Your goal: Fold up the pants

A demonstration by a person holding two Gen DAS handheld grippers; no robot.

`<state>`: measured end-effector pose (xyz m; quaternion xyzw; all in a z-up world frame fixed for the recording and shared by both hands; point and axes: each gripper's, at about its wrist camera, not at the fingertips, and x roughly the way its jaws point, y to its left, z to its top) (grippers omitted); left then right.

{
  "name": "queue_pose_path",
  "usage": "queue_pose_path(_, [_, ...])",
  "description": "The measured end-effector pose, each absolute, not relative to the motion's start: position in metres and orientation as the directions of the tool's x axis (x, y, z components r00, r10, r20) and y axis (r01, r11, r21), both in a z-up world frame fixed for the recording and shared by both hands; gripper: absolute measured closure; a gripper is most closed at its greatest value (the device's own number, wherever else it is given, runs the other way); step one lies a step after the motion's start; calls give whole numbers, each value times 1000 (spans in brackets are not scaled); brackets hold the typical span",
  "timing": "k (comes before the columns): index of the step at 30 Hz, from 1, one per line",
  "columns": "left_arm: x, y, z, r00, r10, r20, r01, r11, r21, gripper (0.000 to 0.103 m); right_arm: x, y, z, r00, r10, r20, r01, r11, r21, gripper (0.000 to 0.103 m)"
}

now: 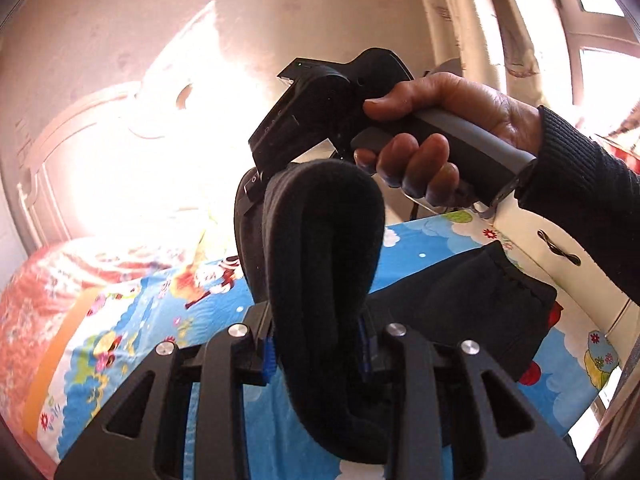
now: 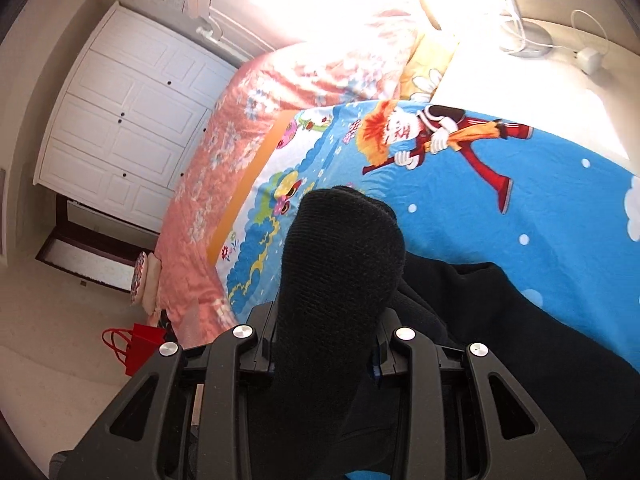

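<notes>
The pants are black fleece. In the left wrist view my left gripper (image 1: 320,350) is shut on a thick fold of the black pants (image 1: 324,248), held up above the bed. The rest of the pants (image 1: 472,300) lies on the sheet to the right. The right gripper's body (image 1: 320,108) shows above, held by a hand, its fingers hidden behind the cloth. In the right wrist view my right gripper (image 2: 326,354) is shut on a bunched end of the pants (image 2: 340,248), and more of the pants (image 2: 500,320) trails down to the right over the bed.
The bed has a blue cartoon sheet (image 2: 500,152) and a pink flowered quilt (image 2: 248,120) at its far side. A white wardrobe (image 2: 120,120) stands at the left. A red bag (image 2: 136,344) sits on the floor. A window (image 1: 600,60) is at the right.
</notes>
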<state>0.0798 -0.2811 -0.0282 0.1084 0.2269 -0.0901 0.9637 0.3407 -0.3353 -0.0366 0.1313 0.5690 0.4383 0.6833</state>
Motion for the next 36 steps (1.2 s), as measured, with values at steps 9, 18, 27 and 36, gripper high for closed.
queue_pose_path(9, [91,-451,-93,798,-318,-513,530,776,343,74,330,-523,-114,114,695,-710,-317,702,637,70])
queue_pose_path(18, [71,-515,-184,783,-273,-559,592,604,534,37,318,-579,-211,112,662,-741,-180,747,640,49])
queue_pose_path(27, [63,-522,-205,814,-230,-534,564,532,631,74,322,-568,-201,89,578,-811,-223,805,549,57])
queue_pose_path(36, [64,-540,-177,842,-299,-449,538,515,667,78,319,-583,-149,193,502,-843,-287,851,440,73])
